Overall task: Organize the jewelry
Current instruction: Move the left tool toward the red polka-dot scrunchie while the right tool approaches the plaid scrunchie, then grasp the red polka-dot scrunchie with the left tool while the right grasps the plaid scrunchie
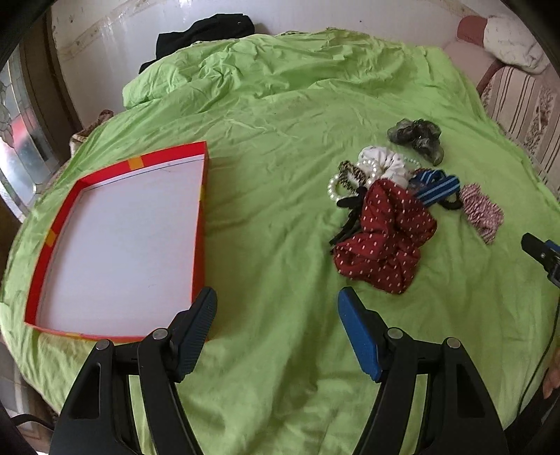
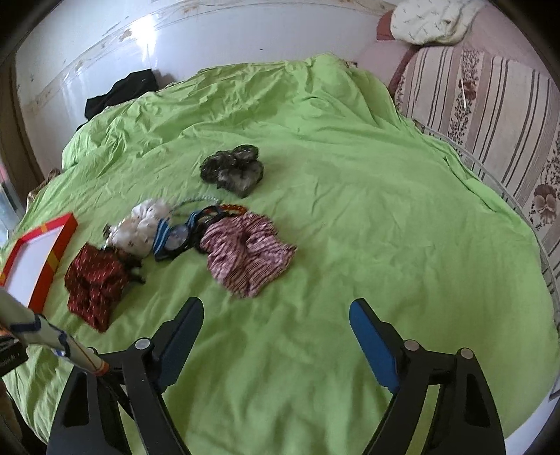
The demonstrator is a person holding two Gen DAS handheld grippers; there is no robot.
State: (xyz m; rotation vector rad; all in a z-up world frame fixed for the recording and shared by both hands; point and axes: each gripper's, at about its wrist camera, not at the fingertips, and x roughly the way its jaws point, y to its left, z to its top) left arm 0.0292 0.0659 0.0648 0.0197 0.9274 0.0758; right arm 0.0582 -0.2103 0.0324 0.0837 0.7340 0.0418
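A shallow red box point(image 1: 201, 196) with a white floor lies on the green sheet at the left; its corner shows in the right wrist view point(image 2: 66, 227). A pile of accessories lies to its right: a dark red dotted scrunchie point(image 1: 385, 238) point(image 2: 92, 280), a pearl bracelet point(image 1: 332, 185), a white scrunchie point(image 1: 388, 161) point(image 2: 143, 224), a blue striped band point(image 1: 435, 187) point(image 2: 162, 234), a pink striped scrunchie point(image 1: 481, 213) point(image 2: 245, 252) and a grey scrunchie point(image 1: 418, 136) point(image 2: 232, 169). My left gripper point(image 1: 276, 308) is open and empty, short of the pile. My right gripper point(image 2: 276, 315) is open and empty, near the pink scrunchie.
The green sheet point(image 2: 367, 217) covers a bed. A black garment point(image 1: 206, 31) lies at the far edge by the white wall. A striped floral mattress point(image 2: 490, 105) and a white pillow point(image 2: 430, 17) are at the right. A window point(image 1: 17, 133) is at the left.
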